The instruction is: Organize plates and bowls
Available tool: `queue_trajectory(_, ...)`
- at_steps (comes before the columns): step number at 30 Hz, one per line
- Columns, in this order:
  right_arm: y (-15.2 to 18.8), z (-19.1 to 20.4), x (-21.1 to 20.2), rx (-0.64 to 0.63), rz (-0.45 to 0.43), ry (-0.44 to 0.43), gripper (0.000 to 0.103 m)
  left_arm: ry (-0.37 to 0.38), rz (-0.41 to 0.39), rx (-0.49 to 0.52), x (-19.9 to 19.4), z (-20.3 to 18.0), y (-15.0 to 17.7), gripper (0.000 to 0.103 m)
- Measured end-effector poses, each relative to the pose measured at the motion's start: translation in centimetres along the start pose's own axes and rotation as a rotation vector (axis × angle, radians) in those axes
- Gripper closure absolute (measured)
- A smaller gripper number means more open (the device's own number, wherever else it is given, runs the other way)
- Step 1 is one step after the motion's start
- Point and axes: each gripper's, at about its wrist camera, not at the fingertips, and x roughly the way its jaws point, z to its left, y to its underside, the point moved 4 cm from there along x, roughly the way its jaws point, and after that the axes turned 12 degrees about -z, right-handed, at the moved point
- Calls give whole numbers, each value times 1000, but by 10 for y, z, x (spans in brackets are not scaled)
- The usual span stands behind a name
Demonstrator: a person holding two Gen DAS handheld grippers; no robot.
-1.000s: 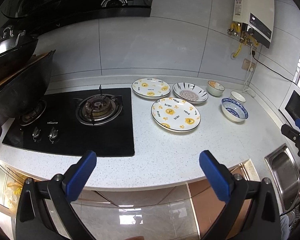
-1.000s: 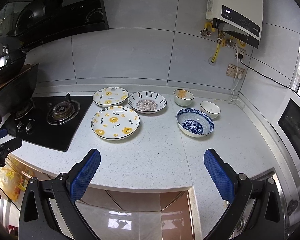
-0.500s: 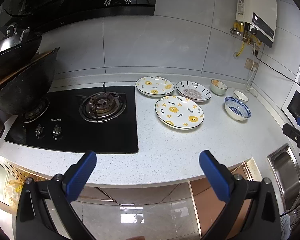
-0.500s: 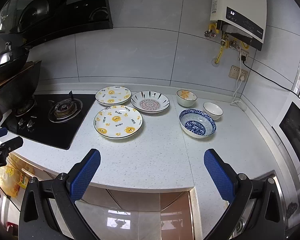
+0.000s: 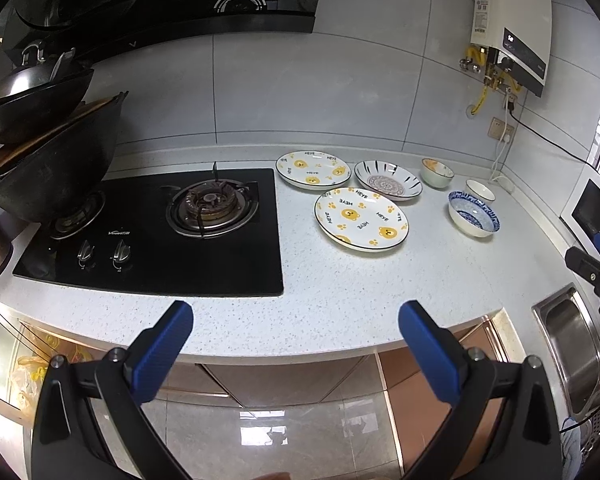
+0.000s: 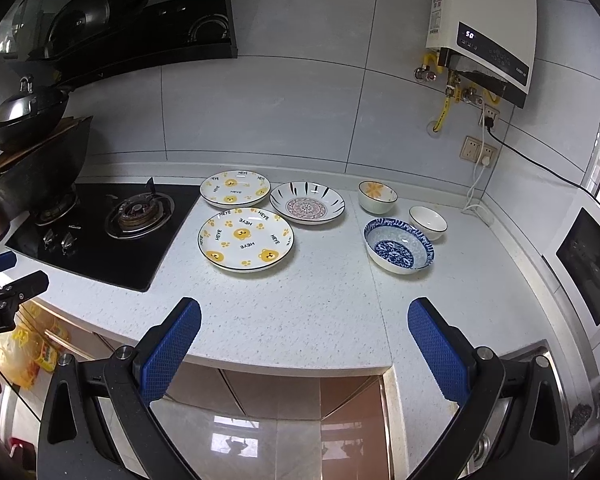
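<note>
On the white counter (image 6: 300, 312) lie two bear-print plates, a near one (image 6: 245, 239) (image 5: 361, 218) and a far one (image 6: 235, 188) (image 5: 313, 169). Beside them sits a striped patterned plate (image 6: 307, 208) (image 5: 388, 181). Further right stand a blue-patterned bowl (image 6: 398, 245) (image 5: 473, 219), a flower bowl (image 6: 377, 197) (image 5: 437, 173) and a small white bowl (image 6: 427, 222) (image 5: 479, 191). My left gripper (image 5: 296, 320) and right gripper (image 6: 304, 320) both hover open in front of the counter edge, holding nothing.
A black gas hob (image 5: 160, 232) fills the counter's left part, with dark woks (image 5: 52, 160) stacked over its left burner. A steel sink (image 5: 572, 348) sits at the right end. A microwave (image 6: 588, 260) stands right, a water heater (image 6: 488, 28) hangs above.
Both grippers have risen and tilted slightly, so the counter and dishes sit a little lower in both views. No dish has moved, and both grippers stay open.
</note>
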Motion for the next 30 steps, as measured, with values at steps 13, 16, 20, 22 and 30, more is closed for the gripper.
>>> queue_trajectory(13,-2,19,-1,-12,-9,-15,1,-12,-7,-12,-7,20,2,0)
queue_trajectory(16,-2,23,2,-17,-8,-20,1,-17,-8,-15,-7,25,1,0)
queue_trajectory(20,-3,31,6,-20,-8,-28,1,-28,-2,-19,-4,34,2,0)
queue_trajectory(22,-4,34,8,-22,-9,-33,1,-32,-3,-23,-4,36,2,0)
queue_trajectory(30,-6,47,14,-35,-11,-58,1,-57,-8,-41,-6,50,4,0)
